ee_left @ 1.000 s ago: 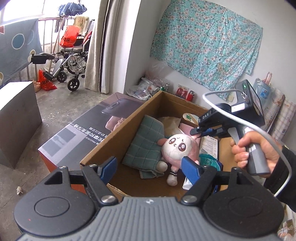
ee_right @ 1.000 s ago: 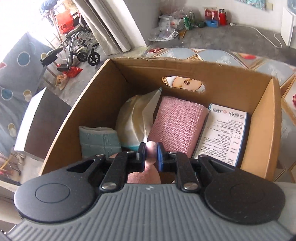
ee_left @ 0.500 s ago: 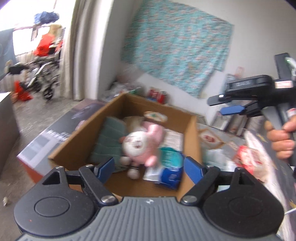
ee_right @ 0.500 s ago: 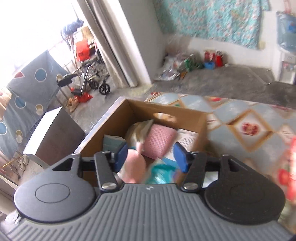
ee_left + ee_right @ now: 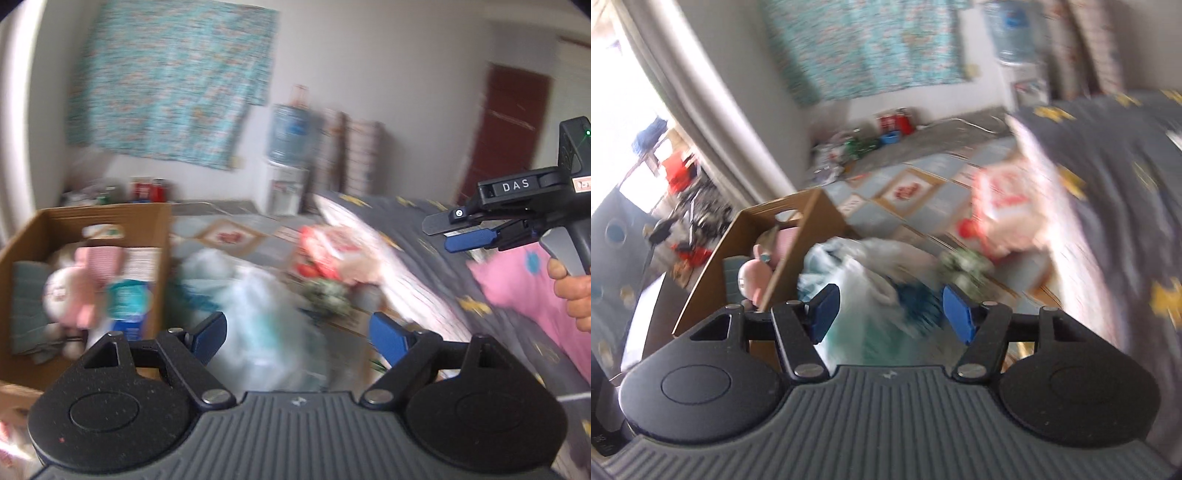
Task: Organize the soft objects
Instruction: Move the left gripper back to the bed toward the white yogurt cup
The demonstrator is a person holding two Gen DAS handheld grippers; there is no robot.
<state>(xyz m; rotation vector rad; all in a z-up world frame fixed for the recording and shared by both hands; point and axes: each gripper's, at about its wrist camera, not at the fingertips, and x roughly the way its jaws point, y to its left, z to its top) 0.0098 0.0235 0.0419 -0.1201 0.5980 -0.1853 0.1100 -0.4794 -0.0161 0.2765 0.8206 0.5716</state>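
1. Left wrist view: the left gripper has its jaws spread wide, nothing between them. A blurred pale bag lies right ahead on the mat, filling the gap and blocking the floor behind it.
2. Off to the left stands the box, with the pink plush lying inside against a green cloth and a teal pack beside it.
3. Past the bag sits a red-and-white packet, touching the edge of a dark quilt that rises on the right. The right gripper hangs up there in a hand; from this side I cannot tell how its jaws stand.
4. Right wrist view: the right gripper shows its jaws wide apart and empty. The bag is just ahead, touching the box on its left; the plush peeks over the wall.
5. The packet and quilt crowd the right.
6. Against a second ago: the right jaws were pinching the plush over the box; now they have let go, the plush lies in the box, and both views have swung right.
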